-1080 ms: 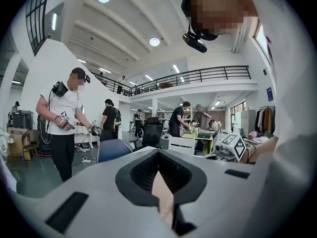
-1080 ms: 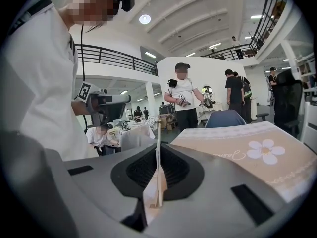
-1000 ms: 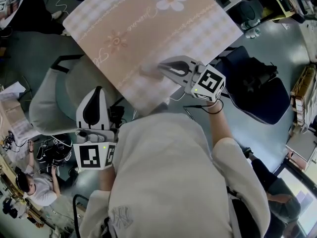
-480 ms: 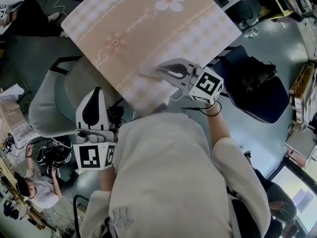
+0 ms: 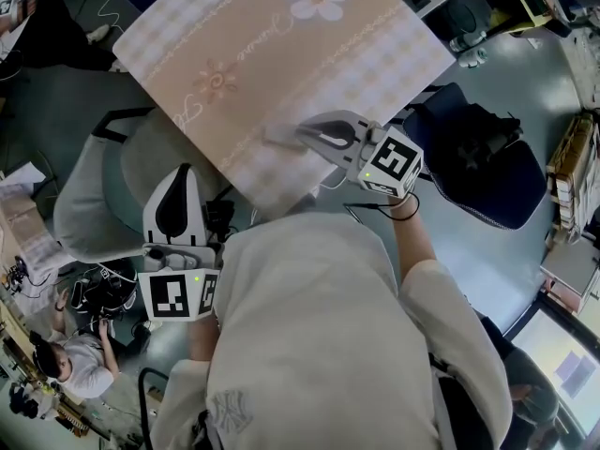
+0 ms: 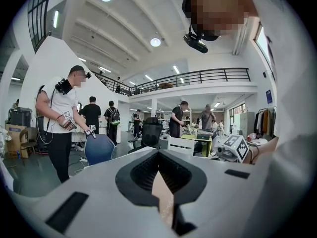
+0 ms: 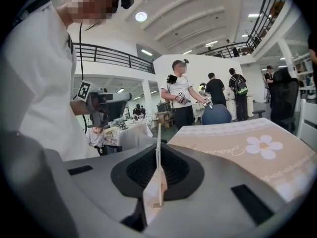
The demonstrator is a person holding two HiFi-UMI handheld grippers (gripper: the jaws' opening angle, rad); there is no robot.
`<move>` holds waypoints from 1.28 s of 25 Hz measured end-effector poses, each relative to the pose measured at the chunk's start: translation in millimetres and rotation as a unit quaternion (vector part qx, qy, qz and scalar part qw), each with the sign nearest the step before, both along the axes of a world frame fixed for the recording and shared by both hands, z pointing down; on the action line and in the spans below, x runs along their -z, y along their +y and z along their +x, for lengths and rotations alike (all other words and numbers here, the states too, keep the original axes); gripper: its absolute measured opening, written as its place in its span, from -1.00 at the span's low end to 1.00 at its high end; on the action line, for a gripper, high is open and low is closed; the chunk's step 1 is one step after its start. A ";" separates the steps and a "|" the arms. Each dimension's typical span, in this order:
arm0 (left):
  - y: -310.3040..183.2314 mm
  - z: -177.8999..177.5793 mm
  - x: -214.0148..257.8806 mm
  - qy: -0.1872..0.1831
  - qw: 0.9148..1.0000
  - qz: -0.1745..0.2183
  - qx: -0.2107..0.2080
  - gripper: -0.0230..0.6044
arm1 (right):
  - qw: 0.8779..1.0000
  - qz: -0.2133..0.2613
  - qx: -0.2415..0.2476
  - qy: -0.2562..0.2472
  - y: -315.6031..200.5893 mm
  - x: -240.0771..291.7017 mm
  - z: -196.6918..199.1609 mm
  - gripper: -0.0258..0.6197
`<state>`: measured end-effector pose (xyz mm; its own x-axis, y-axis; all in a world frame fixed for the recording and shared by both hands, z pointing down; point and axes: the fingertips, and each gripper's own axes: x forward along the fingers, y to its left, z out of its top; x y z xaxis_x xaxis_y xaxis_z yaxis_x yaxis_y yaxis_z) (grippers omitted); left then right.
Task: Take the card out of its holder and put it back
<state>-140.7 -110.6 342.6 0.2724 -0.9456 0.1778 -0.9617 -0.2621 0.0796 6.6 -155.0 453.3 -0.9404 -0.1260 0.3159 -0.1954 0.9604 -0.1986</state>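
My right gripper (image 5: 302, 131) hovers over the near edge of the table, shut on a thin flat greyish sleeve, the card holder (image 5: 278, 135). In the right gripper view (image 7: 158, 150) this piece stands edge-on between the pads, its thin edge (image 7: 158, 133) sticking up past the tips. My left gripper (image 5: 185, 169) is held lower left, off the table and above a grey chair, pointing away from me. In the left gripper view (image 6: 159, 157) the jaws are closed on a tan card (image 6: 165, 200), seen as a narrow wedge. The two grippers are well apart.
The table (image 5: 281, 54) carries a peach checked cloth with flower prints. A grey chair (image 5: 103, 186) stands left of it and a dark chair (image 5: 487, 172) to the right. Cables and gear lie on the floor. Other people stand in the hall (image 6: 62, 118).
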 end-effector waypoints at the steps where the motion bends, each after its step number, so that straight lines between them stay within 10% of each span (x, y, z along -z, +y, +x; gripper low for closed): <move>1: 0.2 0.1 0.1 0.000 1.000 0.000 0.000 -0.93 | 1.000 0.003 -0.002 0.001 -0.2 0.1 0.1 -0.83; 32: 2.7 -0.5 1.2 -0.001 1.000 0.001 0.001 -0.93 | 0.999 0.009 0.008 0.044 8.1 -34.7 -8.5 -0.83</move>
<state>-141.2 -108.0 341.4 0.2707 -0.9465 0.1759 -0.9623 -0.2610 0.0765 -1.9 -146.9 488.0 -0.9109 -0.1183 0.3952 -0.1968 0.9666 -0.1642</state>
